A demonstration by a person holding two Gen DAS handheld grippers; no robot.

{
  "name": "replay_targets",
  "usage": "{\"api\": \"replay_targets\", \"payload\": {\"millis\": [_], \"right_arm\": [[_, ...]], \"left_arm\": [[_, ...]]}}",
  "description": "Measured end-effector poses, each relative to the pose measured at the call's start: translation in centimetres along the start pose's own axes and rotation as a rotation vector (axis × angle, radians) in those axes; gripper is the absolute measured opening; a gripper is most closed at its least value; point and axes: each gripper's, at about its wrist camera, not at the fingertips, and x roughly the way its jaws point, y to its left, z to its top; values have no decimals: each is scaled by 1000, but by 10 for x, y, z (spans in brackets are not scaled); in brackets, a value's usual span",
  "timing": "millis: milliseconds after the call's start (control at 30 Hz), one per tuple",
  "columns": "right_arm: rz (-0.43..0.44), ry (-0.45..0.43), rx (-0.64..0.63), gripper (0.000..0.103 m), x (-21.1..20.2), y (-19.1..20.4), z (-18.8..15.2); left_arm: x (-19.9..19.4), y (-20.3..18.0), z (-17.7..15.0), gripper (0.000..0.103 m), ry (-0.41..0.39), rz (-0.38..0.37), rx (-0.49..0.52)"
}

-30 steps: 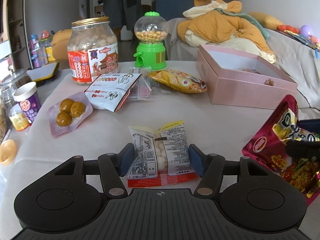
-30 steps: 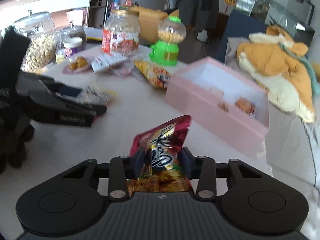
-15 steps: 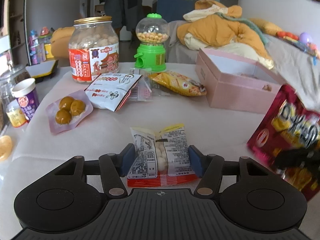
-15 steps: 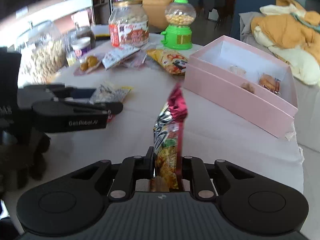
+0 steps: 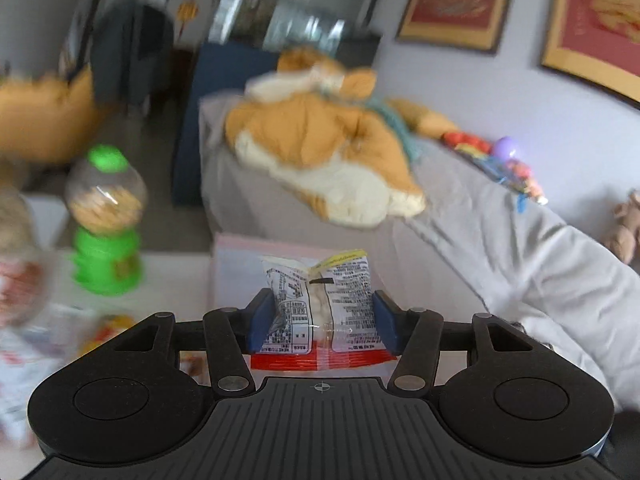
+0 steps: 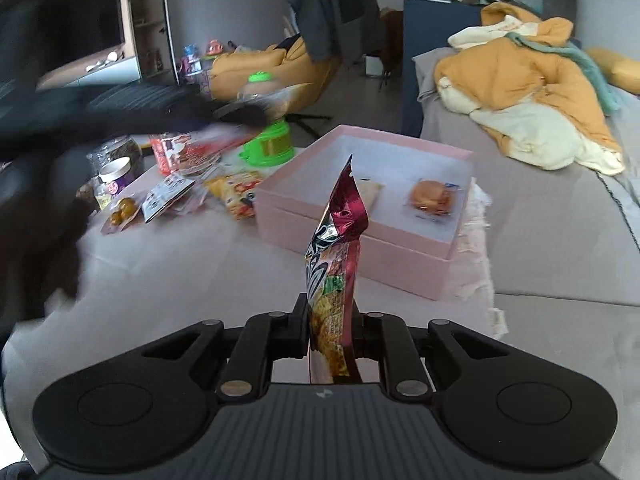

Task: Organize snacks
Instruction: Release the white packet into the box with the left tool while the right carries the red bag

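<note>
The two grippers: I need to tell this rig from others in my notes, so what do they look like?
Both look alike. The left gripper has a matte black ribbed body, two round discs at the sides, black linkage arms with silver rivets, a small crosshair mark, and blue finger pads. The right gripper matches in body, but its pads look dark. No cables or sleeves show.

We see a daylit living room: grey-covered sofa (image 6: 560, 216) with a heaped orange-and-cream blanket (image 6: 520, 92), dark blue cabinet (image 6: 412, 60) behind it, 2 red-and-gold framed pictures (image 5: 452, 0) on the pale wall (image 5: 520, 92), dark jacket (image 6: 340, 12) hanging further back.
</note>
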Motion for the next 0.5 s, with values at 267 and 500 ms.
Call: {"api": "replay_targets", "payload": {"millis": [267, 500], "right_arm": [[-39, -22, 17, 15, -7, -32, 7], [-41, -65, 117, 15, 32, -62, 79]], "left_arm": [[47, 24, -12, 59, 7, -32, -70], [45, 45, -5, 59, 151, -115, -87]]}}
